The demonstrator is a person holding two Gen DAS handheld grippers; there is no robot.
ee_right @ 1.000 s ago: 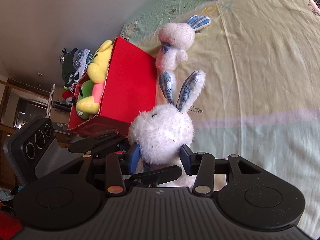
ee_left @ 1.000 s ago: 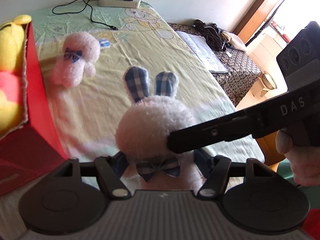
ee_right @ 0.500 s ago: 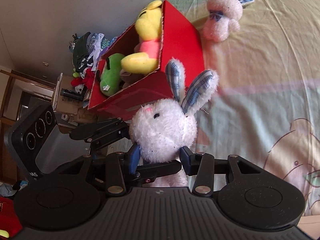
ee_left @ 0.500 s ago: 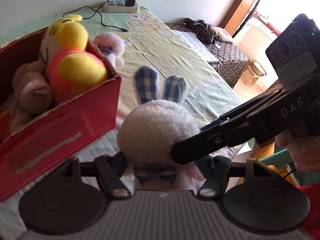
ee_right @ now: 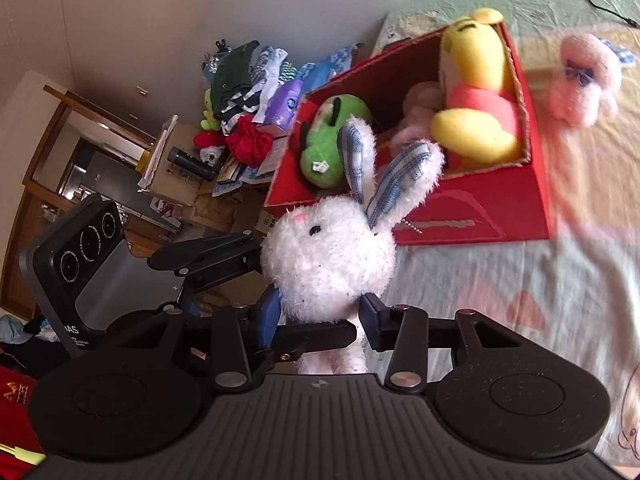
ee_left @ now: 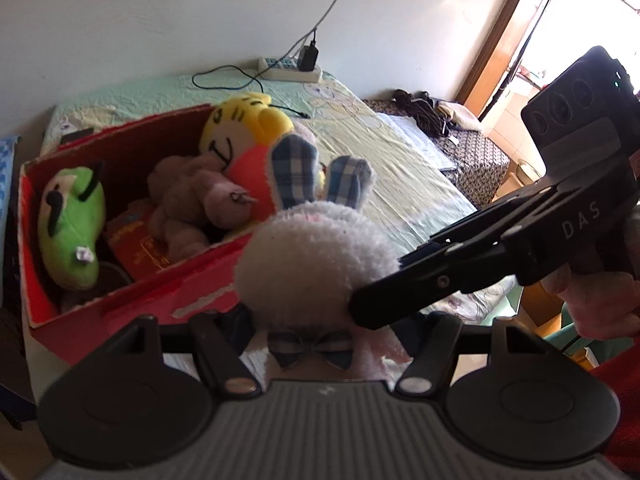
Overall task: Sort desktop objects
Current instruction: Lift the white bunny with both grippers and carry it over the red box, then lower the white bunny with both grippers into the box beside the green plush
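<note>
A bed with a pale green cartoon sheet (ee_left: 400, 152) fills the room beneath a white wall. In the left wrist view, the left gripper (ee_left: 332, 336) is closed on the white bunny (ee_left: 316, 256) at its neck, above the blue bow; the right gripper (ee_left: 384, 304) presses in from the right. The red box (ee_left: 132, 300) lies ahead and to the left, holding a green plush (ee_left: 72, 224) and a yellow bear (ee_left: 240, 128).

In the right wrist view, the right gripper (ee_right: 320, 320) clamps the bunny below its head, with the box just beyond its ears. A pink bunny (ee_right: 584, 80) lies on the sheet far right of the box.
</note>
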